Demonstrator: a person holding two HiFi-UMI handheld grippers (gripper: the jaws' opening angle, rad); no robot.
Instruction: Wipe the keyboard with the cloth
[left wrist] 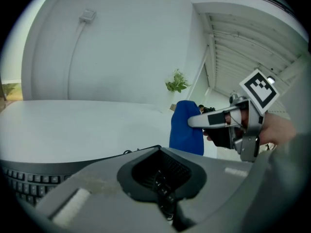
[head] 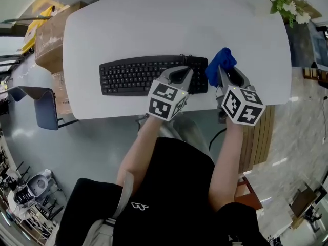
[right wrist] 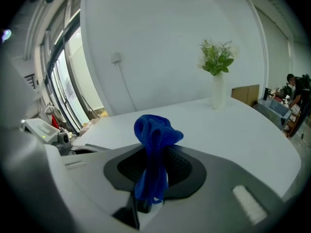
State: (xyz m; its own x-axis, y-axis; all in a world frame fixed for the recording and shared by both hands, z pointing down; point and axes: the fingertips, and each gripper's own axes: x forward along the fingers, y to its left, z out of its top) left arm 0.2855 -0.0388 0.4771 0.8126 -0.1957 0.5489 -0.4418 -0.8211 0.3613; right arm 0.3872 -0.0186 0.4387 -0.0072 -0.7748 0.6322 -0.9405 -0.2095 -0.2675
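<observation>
A black keyboard (head: pixel 138 75) lies on the white table (head: pixel 169 24); its keys show at the lower left of the left gripper view (left wrist: pixel 26 179). My left gripper (head: pixel 180 76) hovers over the keyboard's right end, jaws shut with nothing between them (left wrist: pixel 160 173). My right gripper (head: pixel 225 74) is just right of the keyboard, shut on a bunched blue cloth (head: pixel 220 63). The cloth (right wrist: pixel 153 142) stands up from between the right jaws. In the left gripper view, the cloth (left wrist: pixel 186 127) hangs from the right gripper (left wrist: pixel 197 122) above the table.
A vase of flowers (head: pixel 287 4) stands at the table's far right corner (right wrist: pixel 217 79). A cardboard box (head: pixel 51 35) and a chair (head: pixel 41 105) stand left of the table. The table's near edge runs just under both grippers.
</observation>
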